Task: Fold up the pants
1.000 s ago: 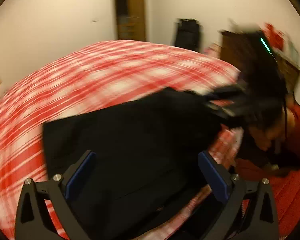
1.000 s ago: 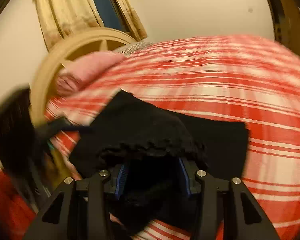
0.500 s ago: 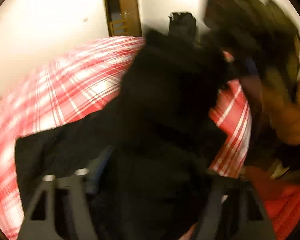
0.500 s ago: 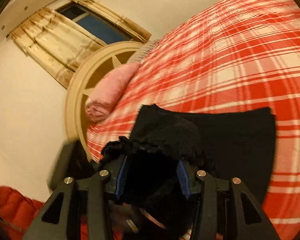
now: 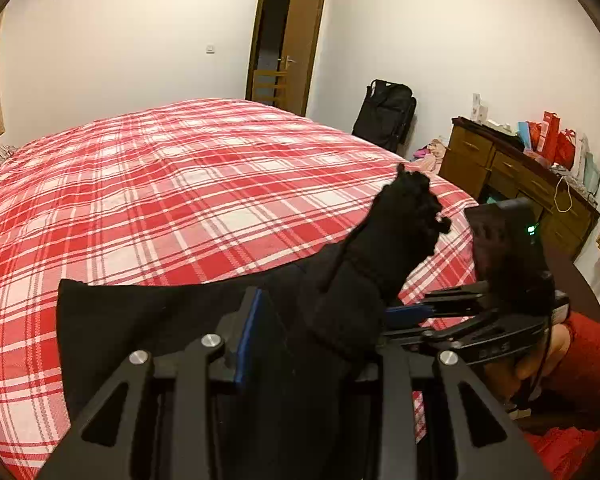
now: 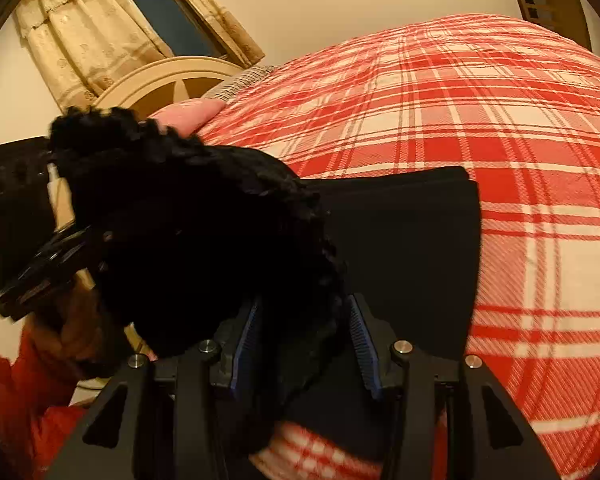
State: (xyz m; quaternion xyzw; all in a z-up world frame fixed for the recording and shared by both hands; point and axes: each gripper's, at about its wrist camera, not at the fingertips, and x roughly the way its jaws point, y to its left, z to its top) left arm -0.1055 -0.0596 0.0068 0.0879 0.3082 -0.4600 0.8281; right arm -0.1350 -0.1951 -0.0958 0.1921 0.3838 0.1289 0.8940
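Black pants lie on a red plaid bed, with the flat part spread to the left. My left gripper is shut on a bunched end of the pants, which stands up as a ruffled hump. My right gripper is shut on the same ruffled edge, lifted above the folded black layer. The right gripper shows in the left wrist view, close beside the left one. The left gripper's body shows at the left of the right wrist view.
A wooden dresser with bags stands right of the bed. A black suitcase and an open door are at the far wall. A pink pillow, headboard and curtained window lie beyond. My red sleeve is at the right.
The left gripper went from open over the flat pants to shut on the bunched end. Both grippers lifted that end up together; the flat part stayed on the bed.
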